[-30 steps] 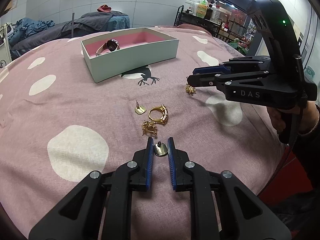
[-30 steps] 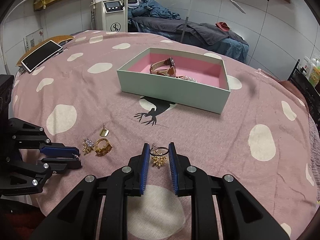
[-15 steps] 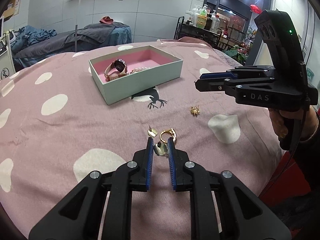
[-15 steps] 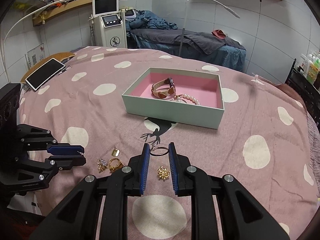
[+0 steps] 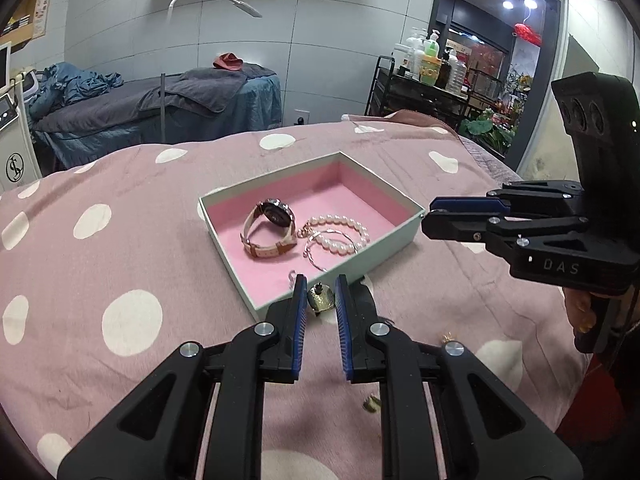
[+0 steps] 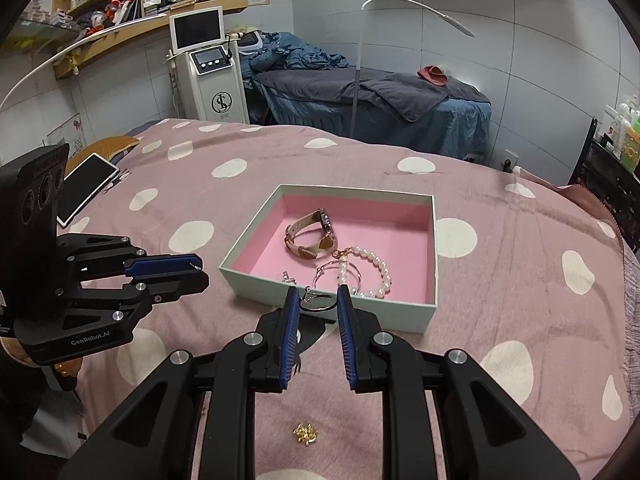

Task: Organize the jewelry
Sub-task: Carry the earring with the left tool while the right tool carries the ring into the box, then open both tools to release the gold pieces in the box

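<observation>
My left gripper [image 5: 319, 298] is shut on a small gold earring [image 5: 320, 301] and holds it in the air just in front of the near wall of the pale green box [image 5: 228, 236] with a pink lining. My right gripper [image 6: 318, 300] is shut on a thin hoop earring [image 6: 318, 302], held at the box's near wall [image 6: 256, 284]. In the box lie a watch [image 6: 310, 240], a pearl bracelet [image 6: 376, 268], a hoop [image 6: 338, 274] and a small silver piece [image 6: 289, 278]. The right gripper [image 5: 464, 216] shows at the right of the left wrist view, the left gripper [image 6: 196, 272] at the left of the right wrist view.
A gold flower earring [image 6: 306, 434] lies on the pink dotted cloth [image 6: 520, 280] below my right gripper. Small gold pieces [image 5: 372, 403] lie under my left gripper. A tablet [image 6: 86, 188] lies at the far left. Beds, a machine and a shelf cart stand beyond.
Both grippers have lifted off the cloth with their earrings and moved forward to the box. The other jewelry on the cloth has dropped behind them.
</observation>
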`<state>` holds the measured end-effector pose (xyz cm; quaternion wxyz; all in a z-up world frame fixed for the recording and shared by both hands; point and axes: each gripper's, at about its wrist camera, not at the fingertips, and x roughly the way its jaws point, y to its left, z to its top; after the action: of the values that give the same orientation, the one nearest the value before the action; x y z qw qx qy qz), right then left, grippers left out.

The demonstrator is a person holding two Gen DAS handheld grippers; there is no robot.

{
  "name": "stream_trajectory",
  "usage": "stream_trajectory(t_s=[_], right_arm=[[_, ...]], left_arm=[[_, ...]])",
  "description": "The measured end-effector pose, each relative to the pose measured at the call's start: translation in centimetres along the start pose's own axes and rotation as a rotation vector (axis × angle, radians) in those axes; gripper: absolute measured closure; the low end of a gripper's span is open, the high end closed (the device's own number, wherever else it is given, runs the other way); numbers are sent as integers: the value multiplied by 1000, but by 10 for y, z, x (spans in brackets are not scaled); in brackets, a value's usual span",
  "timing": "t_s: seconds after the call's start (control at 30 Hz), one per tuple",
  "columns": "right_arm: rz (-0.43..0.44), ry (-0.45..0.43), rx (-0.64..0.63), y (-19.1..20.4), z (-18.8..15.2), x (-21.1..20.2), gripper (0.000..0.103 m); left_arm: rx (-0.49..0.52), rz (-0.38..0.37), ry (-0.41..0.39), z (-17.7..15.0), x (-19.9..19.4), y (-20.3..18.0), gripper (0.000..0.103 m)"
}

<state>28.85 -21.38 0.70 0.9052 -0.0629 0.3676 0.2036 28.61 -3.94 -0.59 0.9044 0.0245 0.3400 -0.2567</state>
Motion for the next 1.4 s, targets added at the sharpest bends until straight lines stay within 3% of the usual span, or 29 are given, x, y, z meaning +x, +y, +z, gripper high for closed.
stream_trajectory(t_s=[0.23,0.53,0.87,1.1,1.2,1.27,1.4], right_arm=[[-27,55,19,-13,25,38,84],[-46,153,63,-28,33,88,84],[-93,218,26,-26,30,116,84],[-100,189,31,-27,29,112,82],[-97,157,25,-27,31,102,73],[-110,128,26,-28,32,93,66],[-129,70,63,-35,30,72,50]], left_arm=[[-9,-1,85,30,44,12,88],[-27,9,201,31,91,20,88],[-17,45,245,26,112,23,88],[10,69,241,28,108,21,87],[20,78,215,31,99,19,70],[28,101,166,33,86,17,39],[35,119,93,31,60,13,28]])
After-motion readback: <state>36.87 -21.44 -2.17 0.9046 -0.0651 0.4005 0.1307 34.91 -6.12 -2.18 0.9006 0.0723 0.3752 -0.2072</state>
